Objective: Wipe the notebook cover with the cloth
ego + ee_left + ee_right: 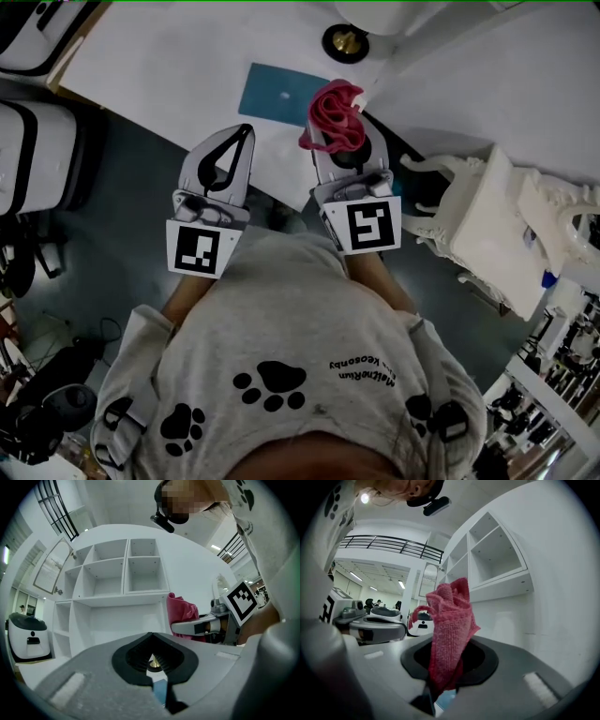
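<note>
In the head view, grips the pink cloth (335,117) bunched in the right gripper (343,141), the blue notebook (281,96) lying flat on the white table (159,66) just ahead-left of its tips. Best to lower the wad flat onto the cover and sweep in overlapping strokes, clear of the black fitting (345,41) beyond. In the left gripper view, shows the left gripper (151,637) clenched on nothing, white shelving (126,569) ahead. In the right gripper view, pinches the cloth's lower end, notebook underneath.
</note>
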A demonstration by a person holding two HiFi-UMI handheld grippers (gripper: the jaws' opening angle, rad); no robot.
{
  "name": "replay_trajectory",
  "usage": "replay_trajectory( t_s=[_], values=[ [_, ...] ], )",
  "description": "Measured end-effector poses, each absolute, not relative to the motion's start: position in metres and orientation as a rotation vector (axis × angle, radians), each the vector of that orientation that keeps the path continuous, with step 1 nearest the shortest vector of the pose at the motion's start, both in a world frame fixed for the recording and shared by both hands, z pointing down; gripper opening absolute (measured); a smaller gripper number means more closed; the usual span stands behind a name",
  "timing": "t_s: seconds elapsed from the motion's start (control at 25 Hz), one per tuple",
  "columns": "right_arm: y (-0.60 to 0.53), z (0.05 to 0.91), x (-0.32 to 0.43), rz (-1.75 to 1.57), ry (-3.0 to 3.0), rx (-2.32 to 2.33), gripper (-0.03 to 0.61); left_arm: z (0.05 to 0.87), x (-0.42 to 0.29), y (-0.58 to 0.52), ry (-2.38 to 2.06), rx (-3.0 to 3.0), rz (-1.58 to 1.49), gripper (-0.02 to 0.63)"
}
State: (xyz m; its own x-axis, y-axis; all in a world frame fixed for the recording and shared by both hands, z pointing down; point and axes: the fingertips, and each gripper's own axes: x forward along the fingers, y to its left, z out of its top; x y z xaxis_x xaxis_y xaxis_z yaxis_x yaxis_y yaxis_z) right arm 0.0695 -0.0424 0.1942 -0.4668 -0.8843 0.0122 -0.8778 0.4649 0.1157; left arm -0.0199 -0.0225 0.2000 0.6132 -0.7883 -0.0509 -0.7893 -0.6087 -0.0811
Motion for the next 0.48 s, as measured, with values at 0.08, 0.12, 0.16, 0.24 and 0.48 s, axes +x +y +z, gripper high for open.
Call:
replay_trajectory(
  t_s=[0.08,0.12,0.16,0.24,0.48],
  values=[
    [-0.056,0.200,0.064,-0.092,-2.623,1.573,0.086,0.210,-0.021,-0.034,1.331,-2.759,0.001,0.000],
    [-0.064,0.204,0.062,-0.070,-2.618,1.573,0.086,0.215,-0.021,-0.041,1.323,-2.770,-0.009,0.000],
    [-0.073,0.207,0.061,-0.057,-2.610,1.572,0.086,0.220,-0.021,-0.048,1.312,-2.780,-0.019,0.000],
    [-0.088,0.217,0.059,-0.044,-2.591,1.562,0.086,0.230,-0.021,-0.062,1.289,-2.801,-0.047,0.000],
    [-0.127,0.252,0.041,-0.006,-2.551,1.492,0.086,0.268,-0.031,-0.094,1.261,-2.864,-0.119,0.000]
  ],
)
